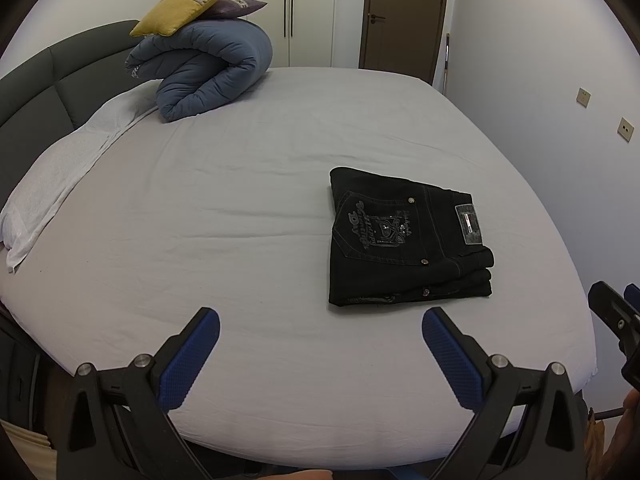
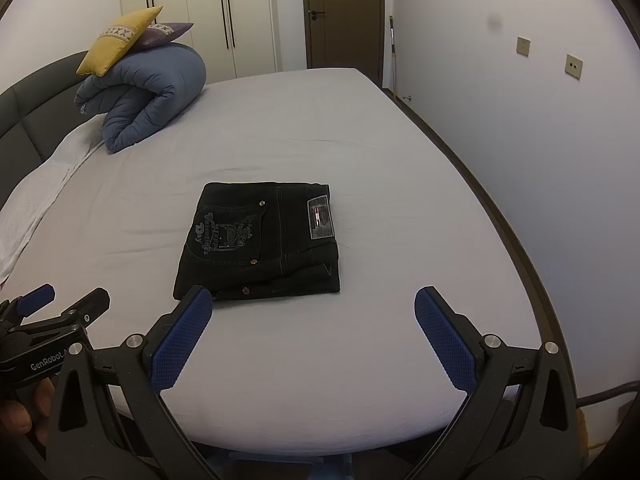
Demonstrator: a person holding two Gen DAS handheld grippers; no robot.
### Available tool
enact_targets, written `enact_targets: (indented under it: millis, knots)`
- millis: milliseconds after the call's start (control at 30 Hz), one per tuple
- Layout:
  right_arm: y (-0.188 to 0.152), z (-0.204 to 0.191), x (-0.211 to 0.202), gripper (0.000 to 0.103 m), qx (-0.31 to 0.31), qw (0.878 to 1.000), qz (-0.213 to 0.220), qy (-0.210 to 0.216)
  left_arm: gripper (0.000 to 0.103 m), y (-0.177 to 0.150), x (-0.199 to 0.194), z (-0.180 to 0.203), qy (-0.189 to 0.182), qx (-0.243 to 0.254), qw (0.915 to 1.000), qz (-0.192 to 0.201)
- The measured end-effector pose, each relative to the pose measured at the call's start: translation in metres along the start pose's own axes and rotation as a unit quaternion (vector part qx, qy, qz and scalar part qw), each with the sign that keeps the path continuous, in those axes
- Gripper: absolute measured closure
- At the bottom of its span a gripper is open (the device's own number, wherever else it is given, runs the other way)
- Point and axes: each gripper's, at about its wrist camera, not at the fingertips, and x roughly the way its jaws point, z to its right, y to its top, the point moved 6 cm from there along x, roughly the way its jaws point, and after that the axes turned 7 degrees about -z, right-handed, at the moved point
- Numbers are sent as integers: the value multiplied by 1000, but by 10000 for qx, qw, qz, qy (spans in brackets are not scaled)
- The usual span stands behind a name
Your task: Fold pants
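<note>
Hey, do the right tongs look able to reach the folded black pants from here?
Probably yes. The right tongs are open with the folded pants lying just ahead on the bed sheet, and nothing lies between them.

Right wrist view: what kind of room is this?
A bedroom, most likely. A large bed with a padded headboard fills the view, a rolled blue duvet with cushions sits at its head, and tall wardrobe doors line the far wall.

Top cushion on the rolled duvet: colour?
Mustard yellow cushion with a pale patterned band; clearest in the left wrist view.
</note>
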Motion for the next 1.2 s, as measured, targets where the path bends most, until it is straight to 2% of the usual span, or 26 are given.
enact_targets:
  millis: [1200]
  knots:
    - [-2,-3,1,0,-15,10000,-42,14,0,-2,2,1,-3,4,10000,-13]
